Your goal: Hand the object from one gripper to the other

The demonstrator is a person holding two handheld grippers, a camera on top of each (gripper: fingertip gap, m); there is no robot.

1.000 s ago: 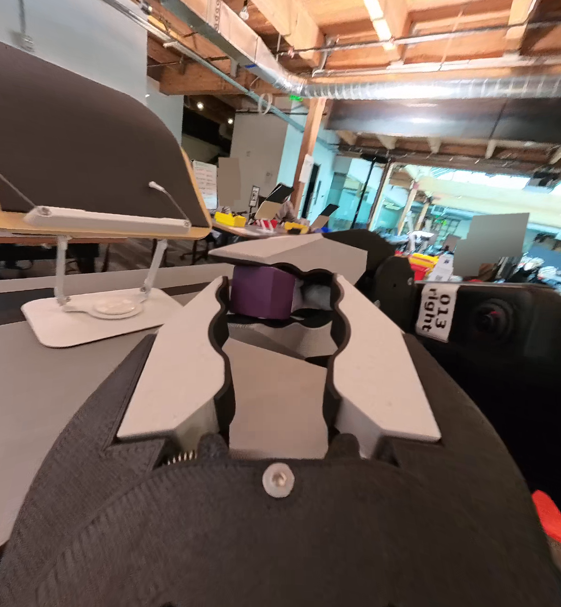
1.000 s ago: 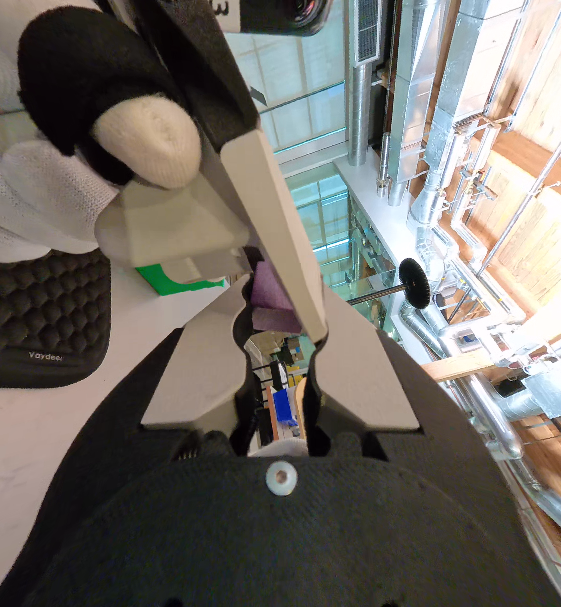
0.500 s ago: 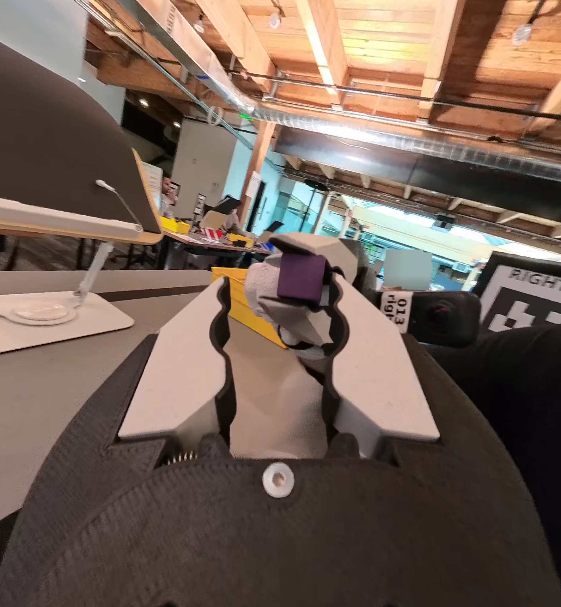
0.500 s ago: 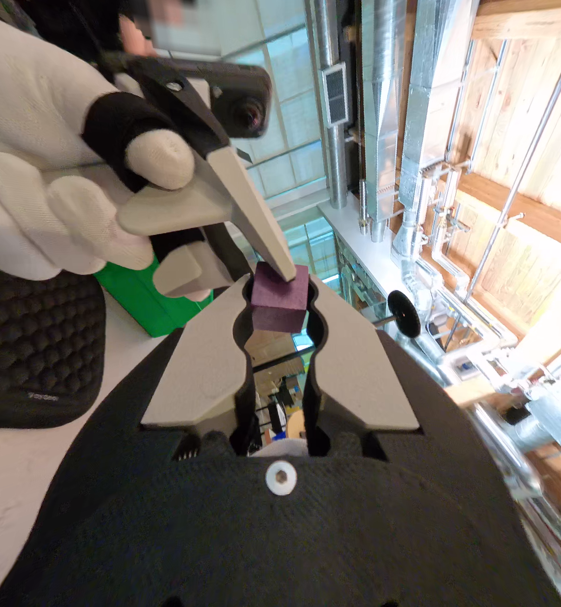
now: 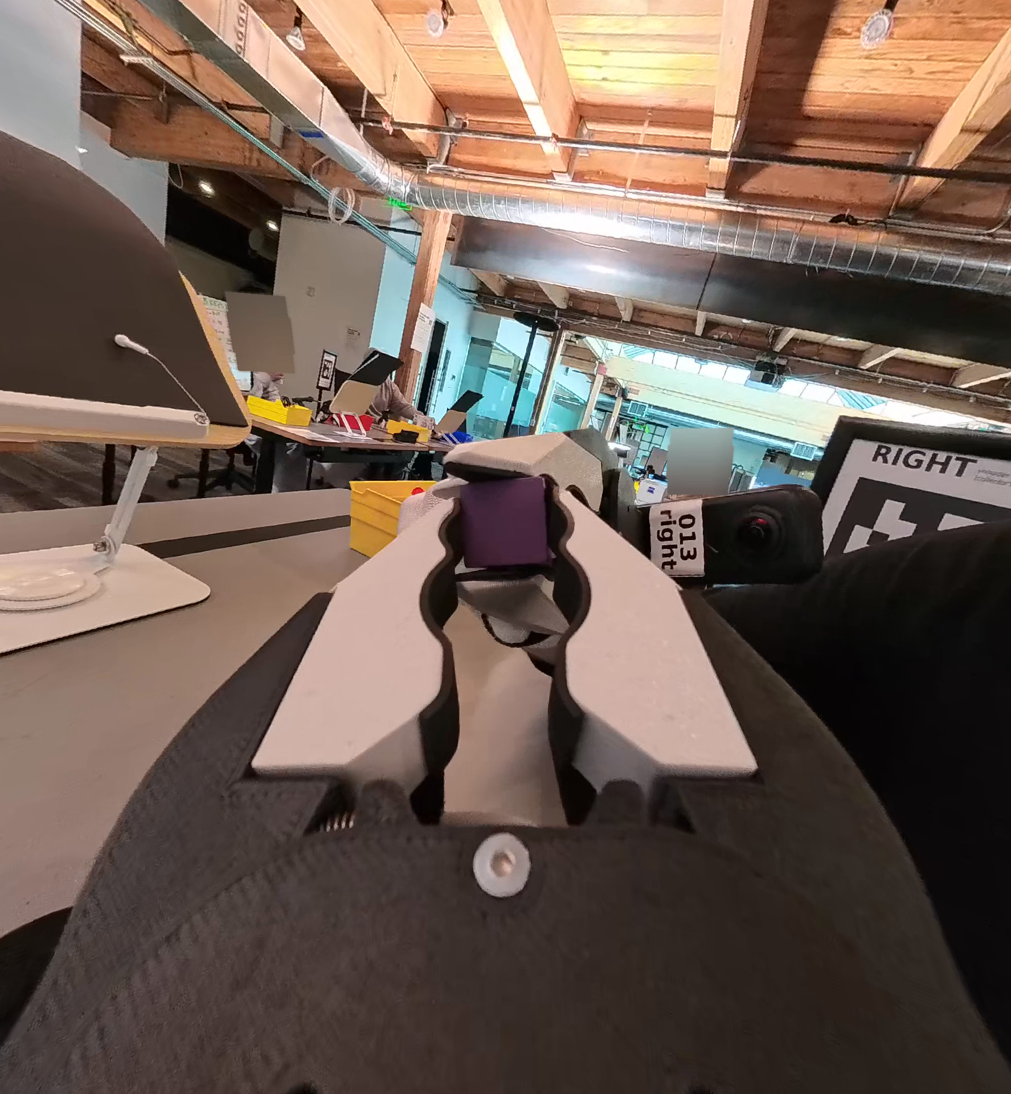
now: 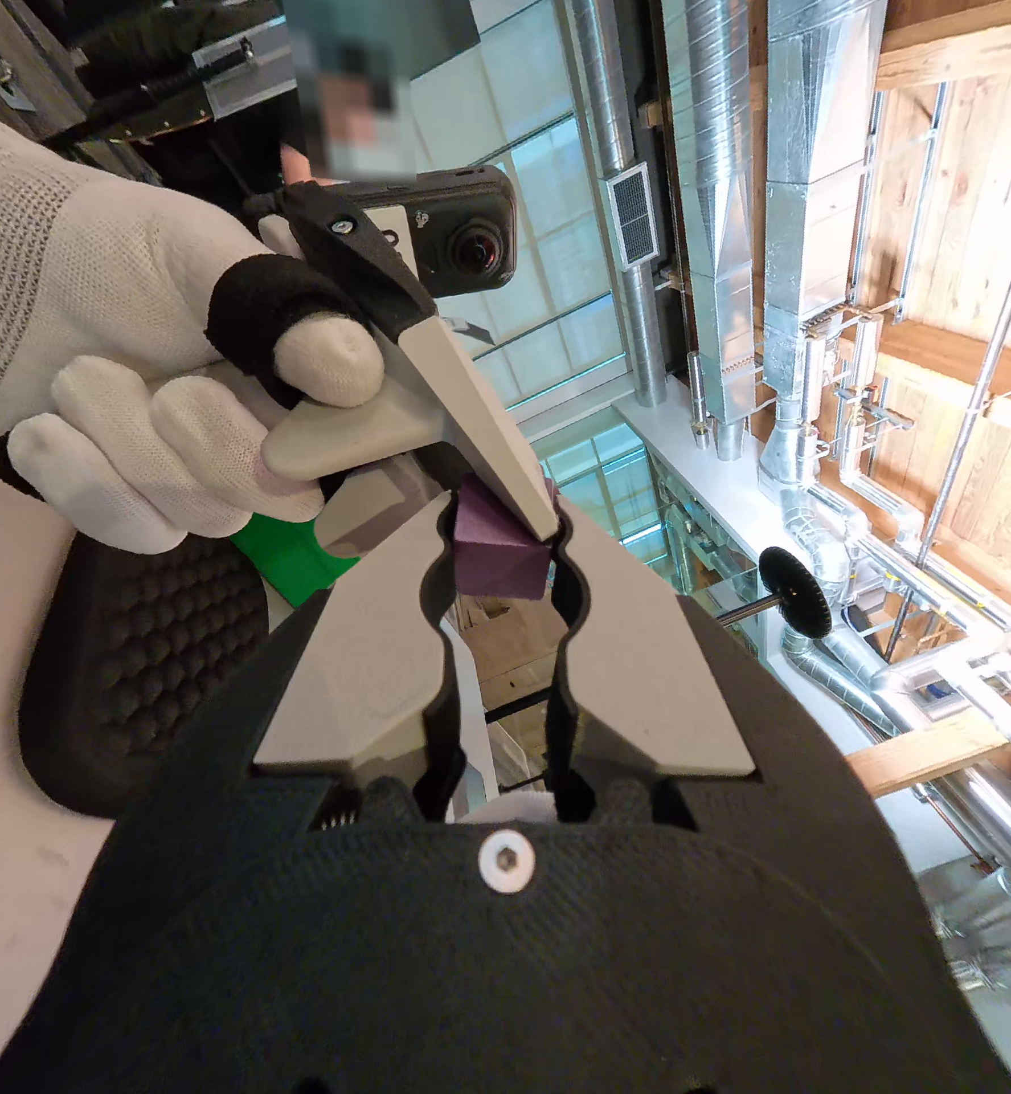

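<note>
A purple cube [image 5: 506,521] is held in the air between both grippers. In the left wrist view my left gripper [image 5: 506,512] has its two grey fingers pressed against the cube's left and right sides. The right gripper's fingers [image 5: 514,456] clamp it from above and below. In the right wrist view my right gripper [image 6: 503,533] is shut on the cube [image 6: 494,562]. One grey finger [image 6: 479,426] of the left gripper lies across its top. A white-gloved hand [image 6: 136,414] holds the left gripper.
A grey table [image 5: 77,740] lies below, with a white stand base [image 5: 106,598] at the left and a yellow bin [image 5: 381,515] behind. A black-and-white marker board [image 5: 935,491] is at the right. A black mat [image 6: 154,651] and a green box [image 6: 290,550] lie under the hand.
My left gripper was open around the cube and has now closed on it. The right gripper has kept its hold. Both views have shifted a little.
</note>
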